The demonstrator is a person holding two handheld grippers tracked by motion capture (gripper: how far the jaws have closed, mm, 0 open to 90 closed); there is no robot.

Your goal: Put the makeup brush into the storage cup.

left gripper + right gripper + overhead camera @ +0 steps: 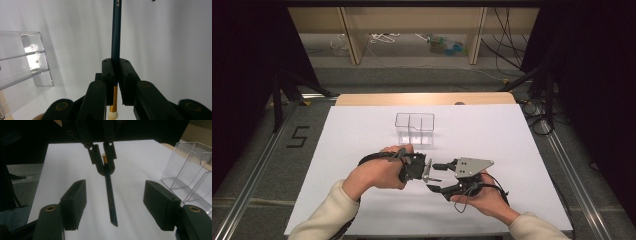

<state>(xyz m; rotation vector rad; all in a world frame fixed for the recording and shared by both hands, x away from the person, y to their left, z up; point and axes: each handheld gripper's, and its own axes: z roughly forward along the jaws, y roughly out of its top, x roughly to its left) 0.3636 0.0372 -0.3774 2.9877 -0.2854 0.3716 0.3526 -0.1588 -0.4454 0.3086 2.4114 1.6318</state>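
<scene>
A: Entry, left claw. State?

B: Clamped on a brush. In the left gripper view the two pads press on its dark teal handle, just above the gold ferrule. Pale bristles sit at the bottom edge, behind the pads. The handle runs straight out past the claw tips, clear of the surface.

A: Right claw?

B: Jaws apart, nothing pressed between them. In the right gripper view the brush hangs between the two pads, touching neither. The handle end points down toward that camera. No earlier frame here, so I note only the stance: wide, gap on both sides of the handle.

A: Positions on the high view?

B: Both hands low centre over the white surface, the claws tip to tip. The left hand comes from the left, the right hand from the lower right, with the grey three-cornered plate on top of its gripper.

A: Other items?

B: One clear plastic organiser, divided into compartments, stands on the surface just beyond the hands. Whether anything lies inside, I cannot tell.
</scene>
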